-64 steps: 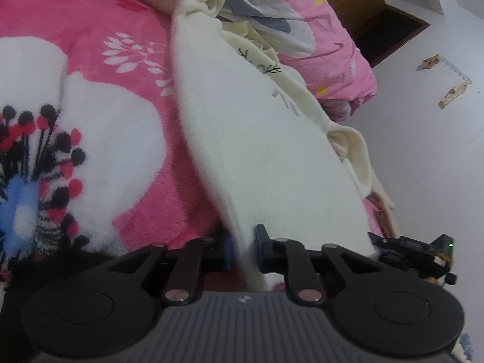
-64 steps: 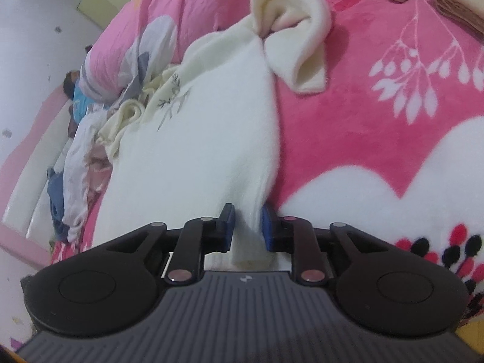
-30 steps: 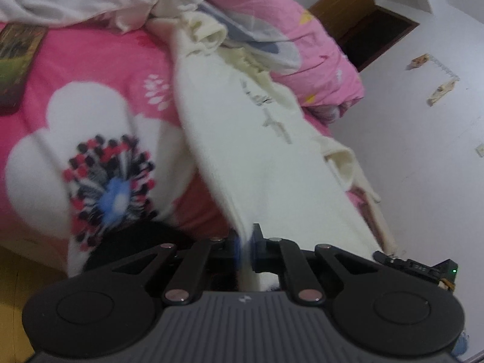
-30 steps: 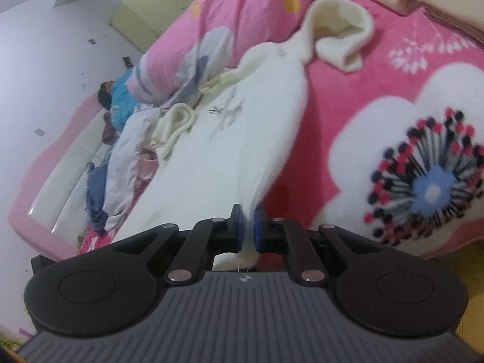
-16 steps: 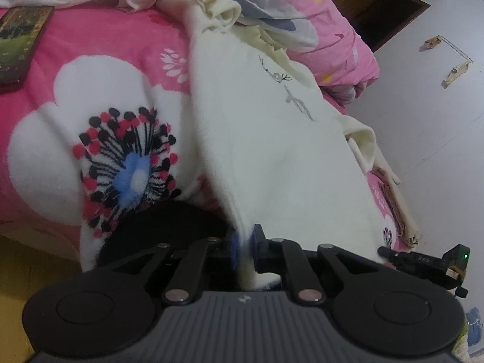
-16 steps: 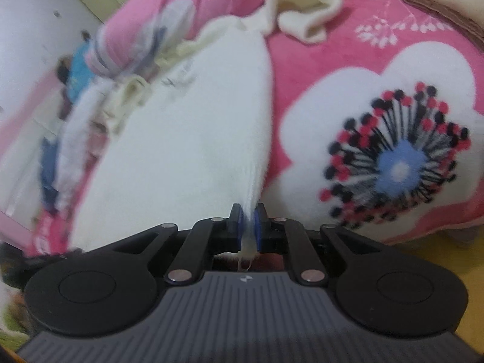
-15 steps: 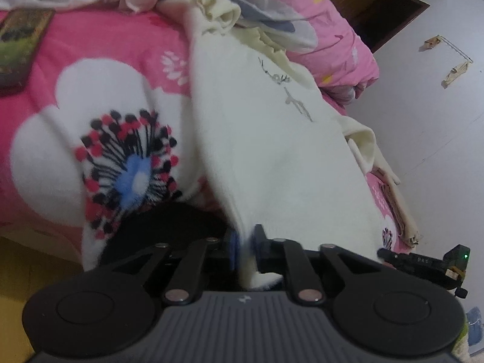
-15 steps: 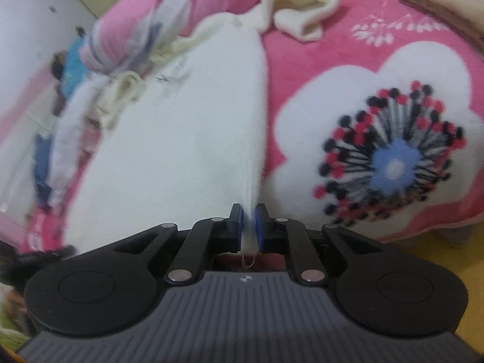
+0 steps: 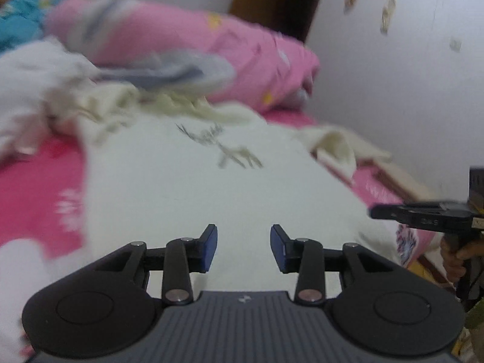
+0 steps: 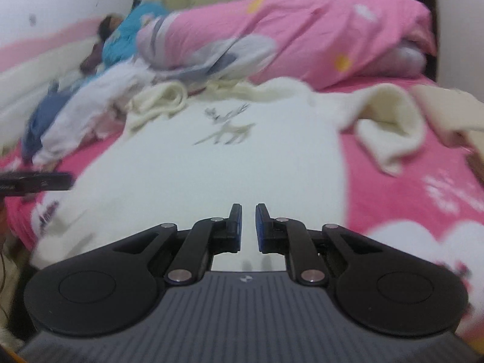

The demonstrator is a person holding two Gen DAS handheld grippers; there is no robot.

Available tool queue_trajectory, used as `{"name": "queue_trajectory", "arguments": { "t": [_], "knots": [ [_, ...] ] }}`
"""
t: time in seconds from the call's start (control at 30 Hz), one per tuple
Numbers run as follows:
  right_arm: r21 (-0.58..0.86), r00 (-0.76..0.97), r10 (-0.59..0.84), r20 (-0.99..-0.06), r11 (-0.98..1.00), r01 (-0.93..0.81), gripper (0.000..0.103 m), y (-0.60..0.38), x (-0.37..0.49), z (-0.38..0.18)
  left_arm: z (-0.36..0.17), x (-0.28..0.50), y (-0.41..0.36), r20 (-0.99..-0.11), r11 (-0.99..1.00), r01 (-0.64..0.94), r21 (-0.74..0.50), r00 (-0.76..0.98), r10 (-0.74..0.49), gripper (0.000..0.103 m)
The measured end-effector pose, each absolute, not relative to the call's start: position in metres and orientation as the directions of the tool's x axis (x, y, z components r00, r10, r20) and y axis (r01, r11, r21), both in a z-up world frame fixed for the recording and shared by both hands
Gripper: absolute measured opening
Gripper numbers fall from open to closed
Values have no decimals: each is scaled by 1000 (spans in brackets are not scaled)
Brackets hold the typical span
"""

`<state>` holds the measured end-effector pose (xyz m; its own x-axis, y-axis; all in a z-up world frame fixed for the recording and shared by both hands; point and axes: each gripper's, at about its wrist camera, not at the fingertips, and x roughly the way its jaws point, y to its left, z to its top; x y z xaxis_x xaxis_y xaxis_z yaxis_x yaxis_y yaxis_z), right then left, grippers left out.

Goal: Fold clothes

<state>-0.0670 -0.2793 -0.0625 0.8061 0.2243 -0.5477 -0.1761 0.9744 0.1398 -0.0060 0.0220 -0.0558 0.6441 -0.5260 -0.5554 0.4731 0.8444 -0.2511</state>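
Sweater spread flat on the bed, both grippers free of it.

Bedding first: the pink floral blanket (image 10: 423,181) carries a cream sweater (image 10: 211,175) lying opened out, deer print (image 10: 227,127) facing up, its body smooth and broad; behind it sit a rolled pink duvet (image 10: 302,30) and a heap of other clothes (image 10: 75,115). One sleeve (image 10: 390,121) curls loosely at the sweater's right side, the other (image 10: 160,96) bunches near the heap. No fold shows in the body, so the sleeves and body seem yet to be turned in, and the heap looks unfolded too. Left gripper (image 9: 243,248) hovers over the hem with its fingers wide apart, empty; right gripper (image 10: 248,227) hangs likewise, fingers narrowly parted, holding nothing.
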Motion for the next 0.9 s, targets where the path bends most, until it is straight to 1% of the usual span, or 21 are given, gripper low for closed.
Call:
{"name": "queue_trajectory", "arguments": {
  "t": [0.1, 0.17, 0.2, 0.23, 0.3, 0.37, 0.43, 0.53, 0.6, 0.67, 0.77, 0.83, 0.9],
  "knots": [
    [97, 786, 184, -590, 983, -158, 10, -270, -51, -82, -76, 9, 7, -635, 865, 444, -233, 604, -481, 38],
    [76, 764, 157, -626, 987, -140, 9, -273, -50, -98, -83, 0, 13, -647, 861, 443, -248, 586, -488, 42],
    [85, 772, 173, -612, 985, -153, 9, -277, -62, -100, -85, -7, 22, -648, 854, 444, -272, 571, -503, 46],
    [95, 778, 188, -600, 982, -164, 10, -281, -73, -102, -86, -12, 30, -653, 847, 436, -302, 553, -518, 47],
    [136, 757, 212, -618, 977, -162, 10, -291, -90, -102, -86, -21, 52, -656, 833, 394, -388, 517, -550, 47],
    [191, 731, 239, -639, 970, -151, 11, -301, -105, -99, -81, -28, 74, -639, 814, 347, -465, 506, -580, 47],
    [216, 718, 244, -652, 967, -133, 11, -308, -114, -93, -69, -26, 89, -601, 795, 339, -503, 525, -603, 52],
    [181, 758, 214, -617, 975, -128, 13, -311, -106, -74, -50, -4, 88, -557, 789, 383, -480, 562, -612, 59],
    [177, 791, 228, -568, 972, -153, 14, -309, -88, -63, -41, 20, 75, -559, 805, 413, -425, 580, -592, 59],
    [180, 803, 243, -544, 969, -171, 16, -305, -62, -57, -37, 44, 54, -570, 824, 436, -361, 596, -566, 59],
    [167, 803, 234, -547, 971, -169, 18, -303, -21, -55, -38, 83, 19, -594, 830, 442, -340, 583, -554, 59],
    [158, 801, 219, -557, 975, -157, 18, -305, 4, -55, -45, 107, 0, -597, 829, 437, -348, 579, -555, 60],
    [155, 792, 220, -569, 975, -160, 18, -307, 30, -55, -56, 125, -17, -604, 850, 420, -317, 602, -522, 60]
  ]
}}
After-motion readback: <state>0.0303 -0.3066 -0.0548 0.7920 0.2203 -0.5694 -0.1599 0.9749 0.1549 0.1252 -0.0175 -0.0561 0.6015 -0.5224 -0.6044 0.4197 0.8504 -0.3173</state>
